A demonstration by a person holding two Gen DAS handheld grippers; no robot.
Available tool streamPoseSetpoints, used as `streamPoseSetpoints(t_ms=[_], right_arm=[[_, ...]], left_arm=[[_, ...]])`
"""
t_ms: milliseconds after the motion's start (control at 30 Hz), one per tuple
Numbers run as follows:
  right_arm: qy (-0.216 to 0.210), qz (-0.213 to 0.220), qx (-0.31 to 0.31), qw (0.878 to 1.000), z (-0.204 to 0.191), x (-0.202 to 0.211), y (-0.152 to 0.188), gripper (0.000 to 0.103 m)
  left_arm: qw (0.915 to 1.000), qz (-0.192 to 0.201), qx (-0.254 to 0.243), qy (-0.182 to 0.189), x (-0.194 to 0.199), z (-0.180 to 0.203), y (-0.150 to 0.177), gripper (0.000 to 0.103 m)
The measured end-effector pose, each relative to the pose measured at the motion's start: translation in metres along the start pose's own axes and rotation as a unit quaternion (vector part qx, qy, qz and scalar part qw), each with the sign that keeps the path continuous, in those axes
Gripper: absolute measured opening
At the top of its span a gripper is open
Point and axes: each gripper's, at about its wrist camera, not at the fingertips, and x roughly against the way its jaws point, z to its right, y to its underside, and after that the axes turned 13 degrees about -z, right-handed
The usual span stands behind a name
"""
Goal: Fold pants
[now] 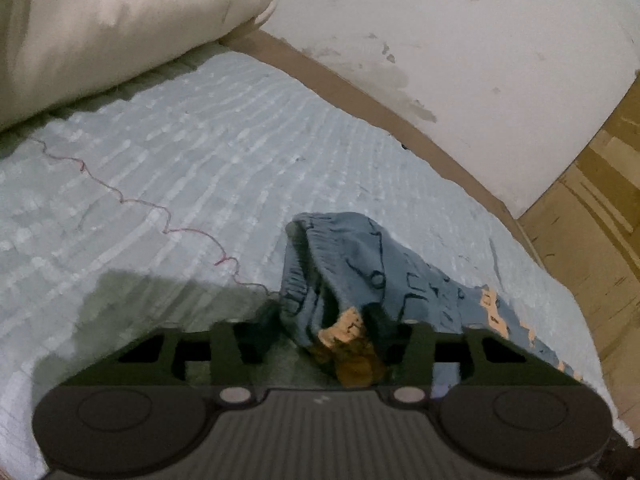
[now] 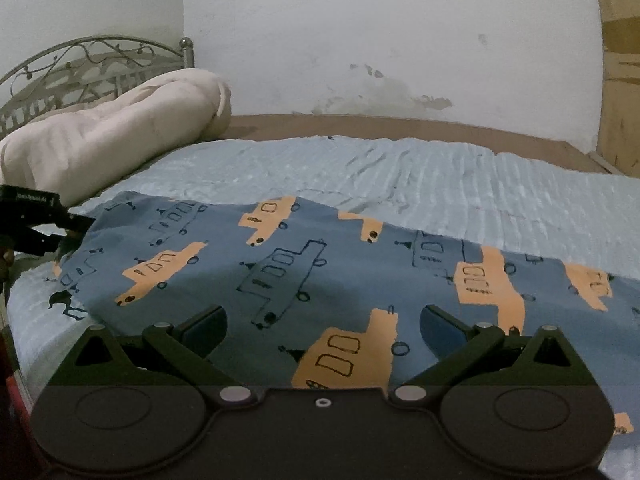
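The pants [image 2: 360, 272] are blue with orange and outlined trucks and lie spread flat across the light blue bedsheet [image 2: 400, 168]. In the left wrist view one end of the pants [image 1: 344, 264] is bunched up and stands between the fingers of my left gripper [image 1: 324, 322], which is shut on that fabric. The right wrist view shows the left gripper [image 2: 74, 232] at the pants' far left edge. My right gripper [image 2: 324, 328] hovers low over the middle of the pants, jaws wide open, with nothing pinched.
A rolled cream duvet [image 2: 120, 140] lies at the head of the bed before a metal headboard [image 2: 80, 64]. A loose pink thread [image 1: 160, 216] snakes over the sheet. The stained wall [image 2: 380, 40] runs along the far side, wooden panelling [image 1: 592, 220] to the right.
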Motion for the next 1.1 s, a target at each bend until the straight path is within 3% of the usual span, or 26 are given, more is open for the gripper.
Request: streamPoseSetpoints(t_ms=[33, 133, 333, 567, 667, 733, 800, 867, 933, 1100], right_arm=[[0.0, 0.0, -0.002, 1.0, 0.0, 0.0, 0.0, 0.102], [-0.001, 0.001, -0.002, 1.0, 0.0, 0.001, 0.001, 0.102], [0.0, 0.008, -0.006, 1.0, -0.001, 0.005, -0.001, 0.102], [0.001, 0.005, 0.0, 1.0, -0.004, 0.002, -0.001, 0.102], [-0.003, 0.006, 0.002, 1.0, -0.003, 0.002, 0.001, 0.102], [-0.006, 0.01, 0.0, 1.0, -0.003, 0.002, 0.002, 0.102], [-0.007, 0.016, -0.004, 1.0, -0.002, 0.003, 0.004, 0.102], [-0.01, 0.024, -0.008, 1.0, 0.0, 0.006, 0.006, 0.102], [-0.016, 0.032, -0.012, 0.999, 0.002, 0.01, 0.009, 0.102], [-0.019, 0.036, -0.016, 0.999, 0.01, 0.022, 0.02, 0.102]], left_arm=[[1.0, 0.002, 0.002, -0.008, 0.0, 0.001, 0.0, 0.023], [0.9992, 0.02, 0.0, -0.035, 0.007, 0.013, 0.0, 0.017], [0.9921, 0.08, -0.057, -0.078, 0.045, 0.048, 0.002, 0.015], [0.9896, 0.045, -0.071, -0.116, 0.026, 0.044, 0.008, 0.017], [0.9879, 0.035, -0.073, -0.132, 0.022, 0.047, 0.011, 0.026], [0.9816, 0.048, -0.091, -0.161, 0.026, 0.056, 0.016, 0.055], [0.9713, 0.065, -0.118, -0.196, 0.03, 0.072, 0.019, 0.071], [0.9622, 0.08, -0.146, -0.215, 0.032, 0.092, 0.021, 0.073], [0.9594, 0.081, -0.172, -0.209, 0.028, 0.114, 0.02, 0.079], [0.9621, 0.043, -0.226, -0.147, -0.007, 0.174, 0.024, 0.089]])
